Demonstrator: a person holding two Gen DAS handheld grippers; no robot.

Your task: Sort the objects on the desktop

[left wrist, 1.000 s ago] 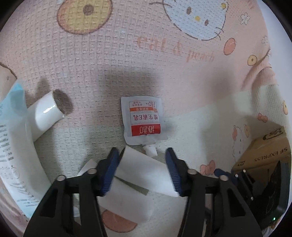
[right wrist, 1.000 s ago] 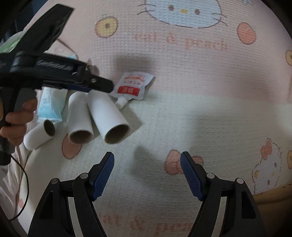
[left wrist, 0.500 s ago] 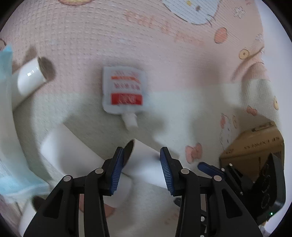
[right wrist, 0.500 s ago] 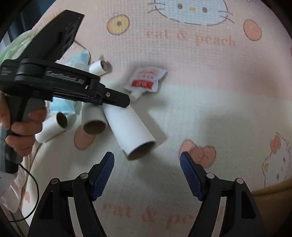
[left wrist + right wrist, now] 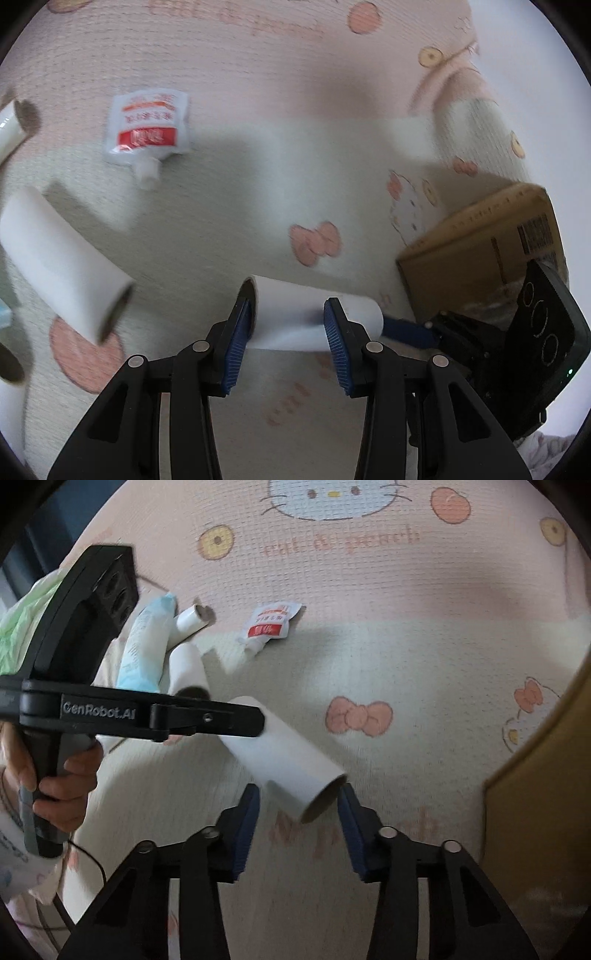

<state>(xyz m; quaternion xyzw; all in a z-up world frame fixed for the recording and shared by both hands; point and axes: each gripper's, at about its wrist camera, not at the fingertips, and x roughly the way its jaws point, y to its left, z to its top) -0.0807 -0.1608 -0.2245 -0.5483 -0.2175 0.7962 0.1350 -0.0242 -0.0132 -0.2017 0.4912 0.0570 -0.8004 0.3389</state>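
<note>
A white paper tube is lifted off the cartoon-print mat, with my left gripper shut across its middle. In the right wrist view the tube's open brown end points between the blue pads of my right gripper. Its jaws are closing around that end. The right pad touches the rim and a small gap shows at the left pad. A red and white spouted sachet lies flat on the mat behind.
More white tubes and a pale blue squeeze tube lie in a heap at the left. A brown cardboard box stands at the right edge. A hand holds the left gripper's handle.
My left gripper has lifted the tube out of the heap and carried it right, toward the right gripper. The right jaws have narrowed around the tube's open end.
</note>
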